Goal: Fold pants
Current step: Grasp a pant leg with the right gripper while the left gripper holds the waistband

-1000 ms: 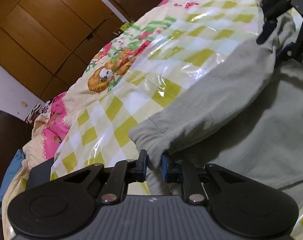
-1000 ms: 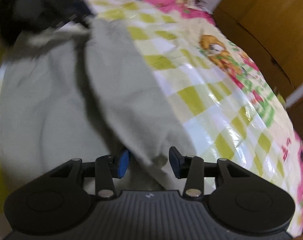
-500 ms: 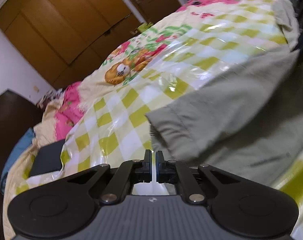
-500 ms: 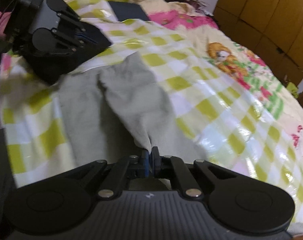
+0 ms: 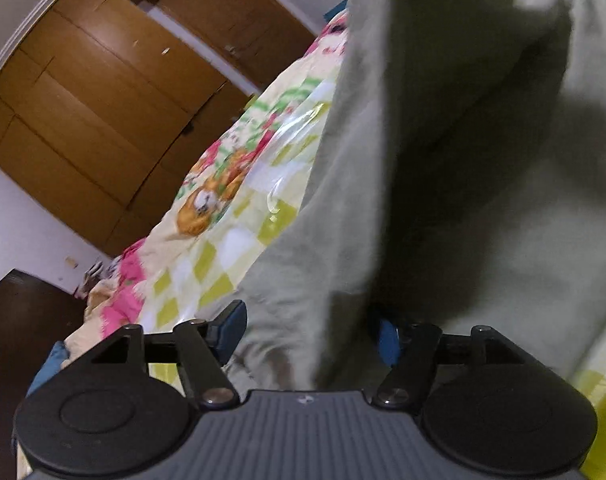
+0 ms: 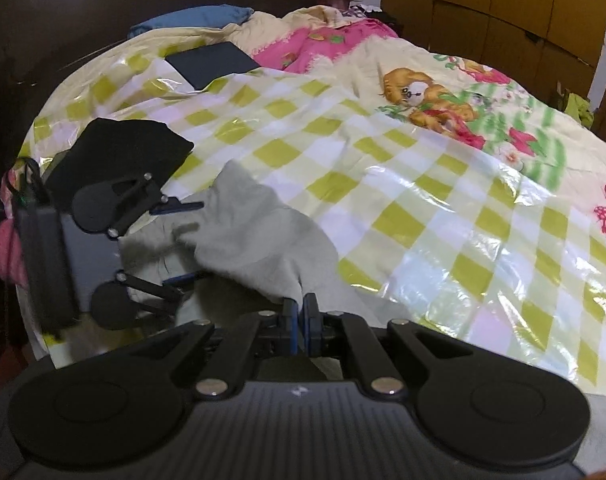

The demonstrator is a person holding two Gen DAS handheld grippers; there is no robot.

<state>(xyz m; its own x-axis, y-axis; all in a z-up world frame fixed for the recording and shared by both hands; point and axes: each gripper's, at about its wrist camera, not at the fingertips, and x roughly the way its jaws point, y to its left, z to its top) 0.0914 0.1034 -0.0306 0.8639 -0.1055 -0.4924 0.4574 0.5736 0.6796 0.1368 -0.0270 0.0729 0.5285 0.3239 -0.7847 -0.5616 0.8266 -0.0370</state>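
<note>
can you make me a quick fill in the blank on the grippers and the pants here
1. The right gripper is shut on the grey ____.
2. The left gripper has just been opening; its fingers stand ____ with cloth between them.
3. The pants lie on a ____-and-white checked cover.
4. A dark flat pad lies near the ____ blanket.

Missing words: pants; apart; yellow; pink
</note>
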